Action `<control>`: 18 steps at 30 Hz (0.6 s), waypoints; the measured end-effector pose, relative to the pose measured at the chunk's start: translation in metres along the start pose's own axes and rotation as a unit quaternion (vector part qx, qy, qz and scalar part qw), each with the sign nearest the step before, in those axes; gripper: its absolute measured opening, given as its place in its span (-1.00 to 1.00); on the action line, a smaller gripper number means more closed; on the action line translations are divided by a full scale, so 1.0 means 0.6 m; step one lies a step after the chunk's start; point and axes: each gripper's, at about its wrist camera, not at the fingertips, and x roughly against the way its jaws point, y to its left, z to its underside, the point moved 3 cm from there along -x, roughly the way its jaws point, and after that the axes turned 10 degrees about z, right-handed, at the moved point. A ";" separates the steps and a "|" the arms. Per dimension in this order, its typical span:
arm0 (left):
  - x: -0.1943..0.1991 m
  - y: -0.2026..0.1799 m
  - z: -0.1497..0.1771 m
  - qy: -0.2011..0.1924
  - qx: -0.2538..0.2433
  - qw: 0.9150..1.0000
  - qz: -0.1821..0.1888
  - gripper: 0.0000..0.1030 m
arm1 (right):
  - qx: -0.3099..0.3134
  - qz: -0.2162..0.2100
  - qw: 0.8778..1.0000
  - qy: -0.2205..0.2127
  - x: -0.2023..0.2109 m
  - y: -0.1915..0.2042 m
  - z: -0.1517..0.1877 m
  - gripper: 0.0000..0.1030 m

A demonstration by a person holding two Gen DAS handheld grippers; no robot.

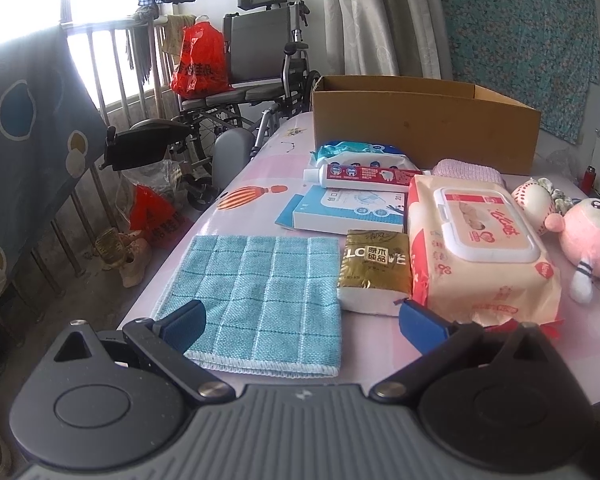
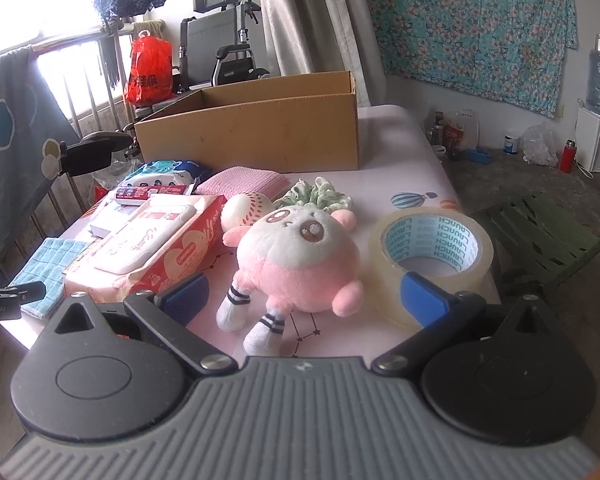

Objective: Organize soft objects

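Holding both tools over the near edge of the desk (image 1: 260, 152), I keep each one spread wide and empty. My left tool (image 1: 302, 322) hangs above the near hem of the blue checked cloth (image 1: 256, 296), which lies flat. Just right of the cloth sits a gold tissue pack (image 1: 374, 270), touching the large wet-wipe pack (image 1: 480, 248). Behind these lie a white-and-blue flat box (image 1: 348, 212), a toothpaste tube (image 1: 364, 176) and a blue wipes packet (image 1: 352, 152). A folded pink towel (image 1: 466, 170) rests between the wipe pack and the open cardboard box (image 1: 424, 128) at the far side.

My right tool (image 2: 304, 298) hangs over the legs of the pink plush doll (image 2: 300, 256), which lies on its back. A roll of clear tape (image 2: 432, 252) stands just right of the doll, partly behind my right finger (image 2: 422, 300). Beyond the doll's head lie a baseball-pattern soft ball (image 2: 246, 208) and a green scrunchie (image 2: 320, 196).
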 end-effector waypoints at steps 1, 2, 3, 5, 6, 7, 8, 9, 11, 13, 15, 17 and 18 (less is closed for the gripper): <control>0.001 0.000 -0.001 -0.001 -0.002 1.000 0.000 1.00 | -0.005 0.001 1.000 -0.005 0.002 -0.002 0.000 0.98; 0.002 0.000 -0.001 -0.002 -0.003 1.000 0.000 1.00 | -0.010 0.001 1.000 -0.007 0.002 -0.004 0.001 0.99; 0.004 0.000 -0.002 -0.003 -0.004 1.000 0.001 1.00 | -0.016 0.000 1.000 -0.006 0.002 -0.005 0.001 0.98; 0.007 -0.002 -0.006 -0.008 -0.007 1.000 0.002 1.00 | -0.021 -0.002 1.000 -0.002 0.000 -0.007 0.002 0.98; 0.009 -0.002 -0.008 -0.010 -0.009 1.000 0.003 1.00 | -0.020 0.000 1.000 -0.001 -0.001 -0.007 0.002 0.98; 0.010 -0.003 -0.009 -0.011 -0.012 1.000 0.002 1.00 | -0.020 0.002 1.000 -0.003 -0.001 -0.008 0.004 0.98; 0.010 -0.003 -0.011 -0.011 -0.015 1.000 0.001 1.00 | -0.020 0.002 1.000 -0.003 -0.001 -0.009 0.004 0.98; 0.010 -0.003 -0.013 -0.011 -0.018 1.000 -0.001 1.00 | -0.023 0.001 1.000 -0.003 -0.002 -0.010 0.005 0.98; 0.011 -0.004 -0.016 -0.012 -0.020 1.000 -0.005 1.00 | -0.026 -0.004 1.000 0.003 -0.006 -0.010 0.005 0.98; 0.012 -0.002 -0.017 -0.014 -0.017 1.000 -0.004 1.00 | -0.019 0.001 1.000 -0.003 -0.006 -0.008 0.006 0.98; 0.011 -0.002 -0.017 -0.013 -0.013 1.000 -0.004 1.00 | -0.008 0.016 1.000 -0.008 -0.006 -0.005 0.008 0.98; 0.010 -0.001 -0.017 -0.012 -0.010 1.000 -0.002 1.00 | -0.004 0.018 1.000 -0.007 -0.006 -0.004 0.008 0.98; 0.011 -0.002 -0.018 -0.012 -0.011 1.000 -0.002 1.00 | -0.009 0.015 1.000 -0.007 -0.005 -0.006 0.006 0.98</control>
